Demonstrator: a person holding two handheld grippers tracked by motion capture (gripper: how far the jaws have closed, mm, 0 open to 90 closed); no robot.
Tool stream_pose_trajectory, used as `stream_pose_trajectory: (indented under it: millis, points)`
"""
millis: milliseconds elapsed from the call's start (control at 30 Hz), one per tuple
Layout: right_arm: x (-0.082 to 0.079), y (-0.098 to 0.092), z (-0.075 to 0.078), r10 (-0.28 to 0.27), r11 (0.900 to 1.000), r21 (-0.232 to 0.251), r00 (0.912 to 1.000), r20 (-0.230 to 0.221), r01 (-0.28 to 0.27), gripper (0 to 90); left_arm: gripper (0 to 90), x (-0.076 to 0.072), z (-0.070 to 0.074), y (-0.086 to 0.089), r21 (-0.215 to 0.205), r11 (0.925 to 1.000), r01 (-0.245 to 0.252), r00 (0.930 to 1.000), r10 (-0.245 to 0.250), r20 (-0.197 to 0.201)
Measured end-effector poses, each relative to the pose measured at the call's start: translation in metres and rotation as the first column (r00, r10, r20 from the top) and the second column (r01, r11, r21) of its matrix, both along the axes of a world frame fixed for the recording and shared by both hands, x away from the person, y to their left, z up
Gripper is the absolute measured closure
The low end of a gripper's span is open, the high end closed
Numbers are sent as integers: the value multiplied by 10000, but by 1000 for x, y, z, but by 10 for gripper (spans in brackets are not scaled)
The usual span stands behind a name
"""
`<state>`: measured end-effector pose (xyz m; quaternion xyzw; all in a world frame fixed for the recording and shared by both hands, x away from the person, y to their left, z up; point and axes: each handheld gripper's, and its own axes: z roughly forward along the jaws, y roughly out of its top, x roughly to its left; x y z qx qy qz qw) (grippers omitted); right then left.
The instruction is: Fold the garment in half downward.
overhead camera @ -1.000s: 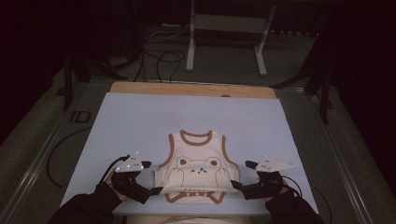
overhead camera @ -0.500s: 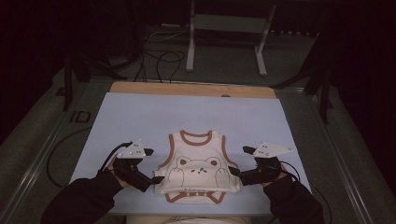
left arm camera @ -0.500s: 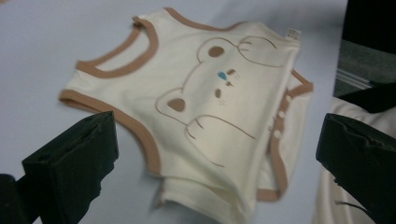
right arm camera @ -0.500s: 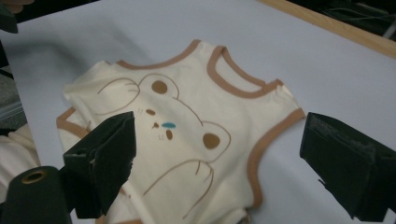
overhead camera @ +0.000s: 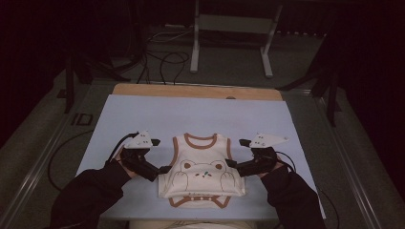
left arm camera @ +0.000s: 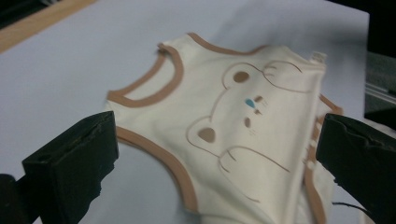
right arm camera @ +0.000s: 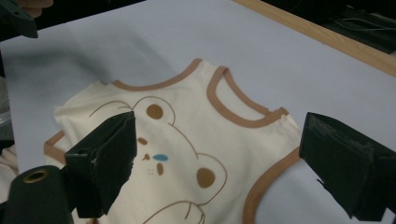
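Note:
A cream sleeveless baby vest with brown trim and a bear print lies flat near the table's front edge, neck pointing away from me. Its lower part looks folded, and a brown-trimmed hem shows below the fold. My left gripper points at the vest's left side seam, and my right gripper points at its right side seam. In the left gripper view the vest lies ahead of the left gripper, whose jaws stand wide apart and hold nothing. The right gripper is equally wide open over the vest.
A pale blue sheet covers the table, with a wooden strip bare along the far edge. On the dark floor beyond are a metal stand and cables. Metal rails run along both table sides.
Both hands have moved away from me, from the vest's lower corners up to its side seams. The vest itself lies in about the same place.

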<state>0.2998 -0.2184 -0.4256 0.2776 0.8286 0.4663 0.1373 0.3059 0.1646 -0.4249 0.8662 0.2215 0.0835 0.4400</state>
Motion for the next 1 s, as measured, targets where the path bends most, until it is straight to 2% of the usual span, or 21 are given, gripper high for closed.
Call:
stream_pose_trajectory:
  millis: [67, 267, 333, 633, 833, 1000]
  points:
    - [5, 0, 0, 52, 10000, 23, 9999, 93, -52, 112, 2, 5, 0, -2, 52, 9999, -91, 9999, 91, 44]
    - [18, 2, -2, 5, 10000, 11, 10000, 5, -5, 112, 1, 19, -2, -6, 112, 9999, -60, 10000, 60, -76]
    - [23, 3, -3, 6, 10000, -50, 10000, -66, -6, 112, 2, 24, -3, -8, 235, 9995, -211, 9997, 213, -100]
    - [45, 10, -15, 119, 9997, -211, 9998, -170, -122, 113, 2, 42, -14, -16, 420, 9991, -74, 9995, 88, -314]
    - [61, 15, -25, 286, 9984, -474, 9985, -470, -308, 130, 2, 53, -20, -20, 624, 9980, -46, 9998, 59, -203]
    - [71, 18, -32, 338, 9972, -638, 9971, -677, -381, 132, 2, 61, -24, -23, 672, 9977, -19, 9996, 37, -268]
